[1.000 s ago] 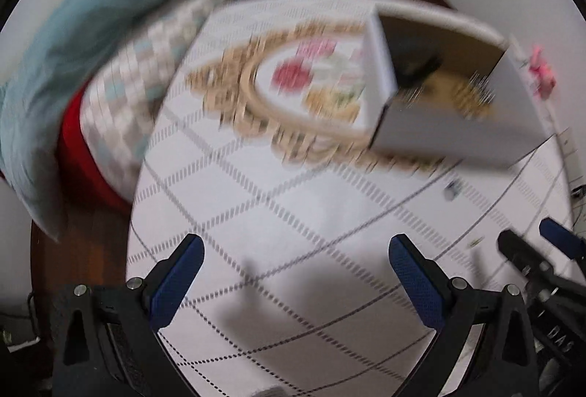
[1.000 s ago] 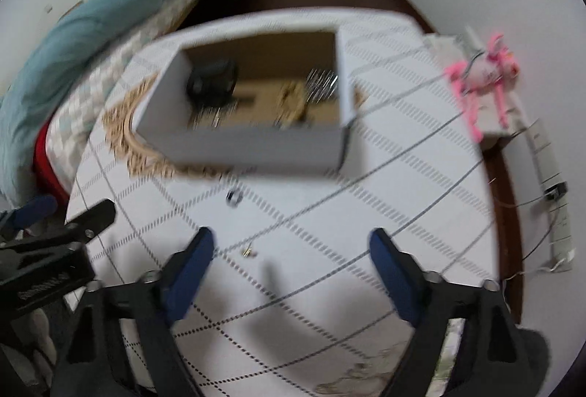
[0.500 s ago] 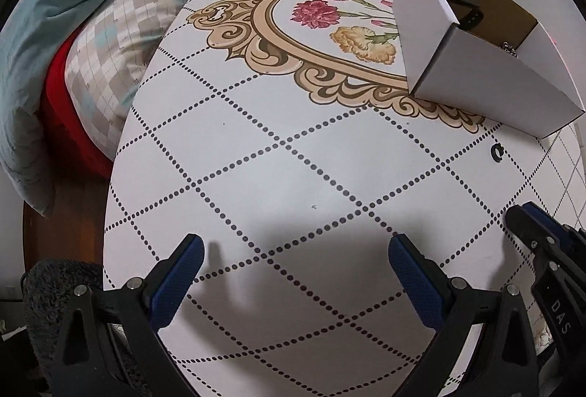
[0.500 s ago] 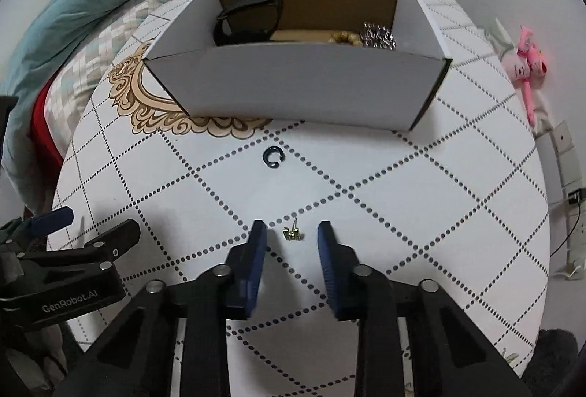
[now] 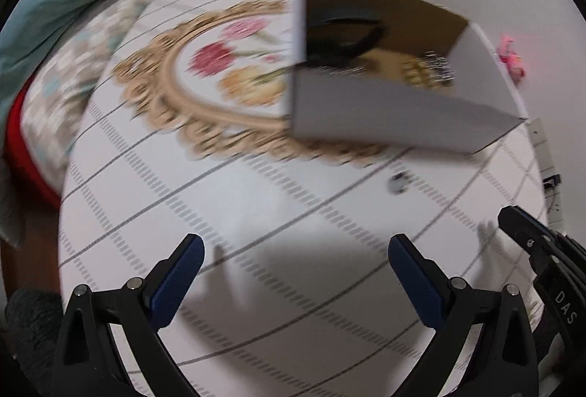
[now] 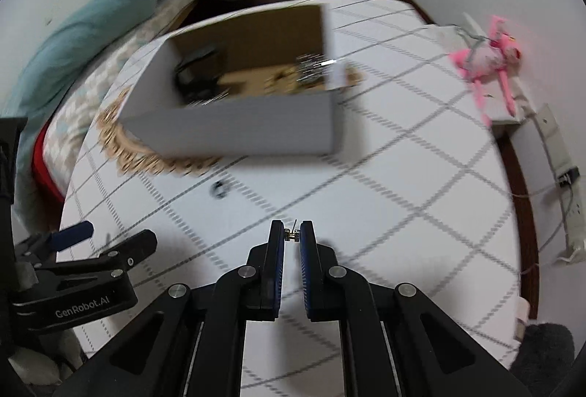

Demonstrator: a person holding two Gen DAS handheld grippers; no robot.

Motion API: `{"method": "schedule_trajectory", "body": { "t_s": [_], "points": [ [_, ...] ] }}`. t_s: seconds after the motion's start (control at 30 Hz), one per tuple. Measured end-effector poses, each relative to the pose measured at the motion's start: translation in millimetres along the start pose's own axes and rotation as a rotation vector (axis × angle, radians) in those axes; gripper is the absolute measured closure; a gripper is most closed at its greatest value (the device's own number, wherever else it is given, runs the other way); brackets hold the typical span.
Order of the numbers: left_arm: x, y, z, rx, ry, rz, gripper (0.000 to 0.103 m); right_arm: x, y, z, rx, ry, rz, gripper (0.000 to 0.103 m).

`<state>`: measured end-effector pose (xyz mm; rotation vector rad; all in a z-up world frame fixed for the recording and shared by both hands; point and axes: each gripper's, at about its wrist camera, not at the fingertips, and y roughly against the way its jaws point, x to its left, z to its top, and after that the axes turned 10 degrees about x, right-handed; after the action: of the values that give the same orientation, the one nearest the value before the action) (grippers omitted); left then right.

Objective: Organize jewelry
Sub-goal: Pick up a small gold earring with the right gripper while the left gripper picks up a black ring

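A white cardboard box (image 6: 234,126) with a brown inside stands on the round table; it holds a black item and shiny jewelry and also shows in the left wrist view (image 5: 395,118). My right gripper (image 6: 292,236) is shut on a small gold earring (image 6: 292,235), lifted above the table. A small dark ring (image 6: 219,190) lies on the table in front of the box, also seen in the left wrist view (image 5: 398,182). My left gripper (image 5: 293,269) is open and empty over the table's near side.
The white tablecloth (image 5: 256,232) has a dotted diamond grid and a gold floral medallion (image 5: 205,96). A teal blanket and pillows (image 6: 110,30) lie to the left. A pink plush toy (image 6: 490,63) sits at the right beside a power strip.
My right gripper has closed on the gold earring and lifted it off the table. Both views have pulled back and up; the frames are motion-blurred.
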<state>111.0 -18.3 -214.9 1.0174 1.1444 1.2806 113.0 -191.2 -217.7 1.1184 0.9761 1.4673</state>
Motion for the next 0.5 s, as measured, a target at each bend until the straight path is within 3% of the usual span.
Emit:
{"method": "schedule_trajectory", "body": {
  "t_s": [0.13,0.27,0.5],
  "points": [
    [-31.0,-0.8,12.0,-0.037,-0.061,-0.002,0.011,-31.2,0.3,6.6,-0.004,-0.076,-0.013,0.094],
    [-47.3,-2.5,17.0,-0.057,-0.107,0.016,0.014,-51.4,-2.3,9.6,-0.009,-0.126,-0.017,0.094],
    [-57.1,-16.5,22.1,-0.040,-0.148,0.039,0.051,-64.0,-9.4,11.0,-0.009,-0.154,-0.012,0.094]
  ]
}}
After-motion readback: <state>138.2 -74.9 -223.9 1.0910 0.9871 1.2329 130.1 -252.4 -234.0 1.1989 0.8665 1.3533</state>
